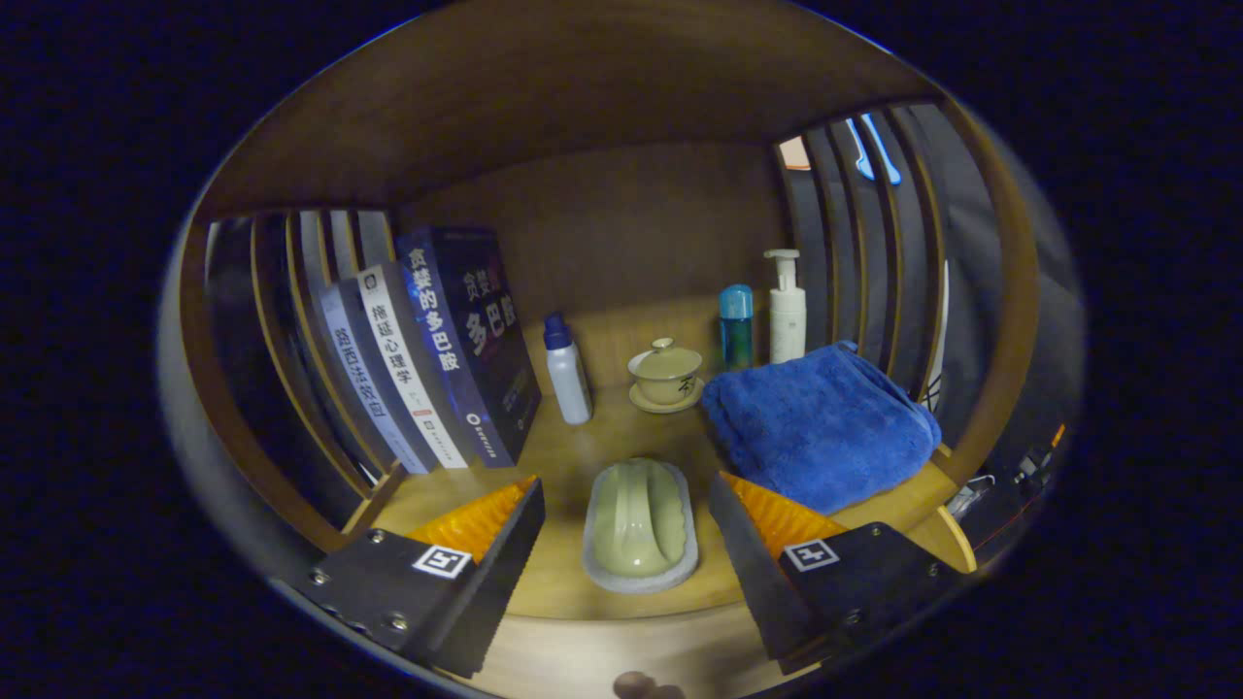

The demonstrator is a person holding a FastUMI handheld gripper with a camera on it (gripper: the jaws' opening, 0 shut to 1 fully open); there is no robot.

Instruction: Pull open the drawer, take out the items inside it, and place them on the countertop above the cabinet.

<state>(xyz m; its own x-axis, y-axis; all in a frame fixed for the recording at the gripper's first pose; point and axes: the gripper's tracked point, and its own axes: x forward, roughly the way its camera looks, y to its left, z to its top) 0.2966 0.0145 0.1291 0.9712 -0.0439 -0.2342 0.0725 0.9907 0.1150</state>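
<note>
Wooden countertop (563, 456) carries books (427, 349), bottles (567, 369), lidded cup (666, 373), towel (821, 422), perhaps a soap dish (641, 529).

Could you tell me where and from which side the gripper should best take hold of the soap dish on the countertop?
Probably across its two long sides at mid-length, coming straight down from above. The soap dish is an elongated oval lying flat on the countertop, its long axis running away from the gripper, between the open jaws. The short width fits the gap, and the towel beside it leaves room.
</note>
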